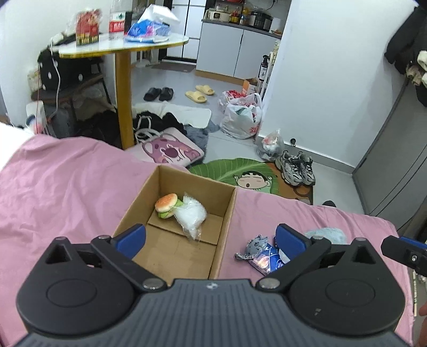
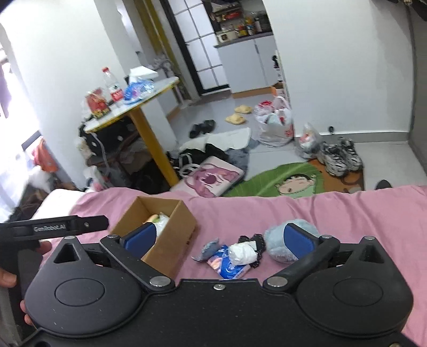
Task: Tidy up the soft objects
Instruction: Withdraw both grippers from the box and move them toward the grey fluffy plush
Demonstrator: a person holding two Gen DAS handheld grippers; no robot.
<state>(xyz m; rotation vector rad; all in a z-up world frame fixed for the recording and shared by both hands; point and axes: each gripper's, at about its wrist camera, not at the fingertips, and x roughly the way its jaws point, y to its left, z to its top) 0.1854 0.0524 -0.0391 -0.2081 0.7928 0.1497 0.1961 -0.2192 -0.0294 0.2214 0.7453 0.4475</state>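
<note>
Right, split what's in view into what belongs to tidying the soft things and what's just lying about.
Job:
cardboard box
burger toy
clear bag
grey plush
blue packet
white bundle
blue plush ball

Lying about:
sneakers
slippers
water bottle

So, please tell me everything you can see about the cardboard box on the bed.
The cardboard box is plain brown corrugated board, open at the top, no lid visible. It stands upright on the pink bedsheet, near the bed's edge. Inside lie a toy hamburger and a clear plastic bag that touches it, both toward the far end; the near floor is bare. Neither gripper touches it.
</note>
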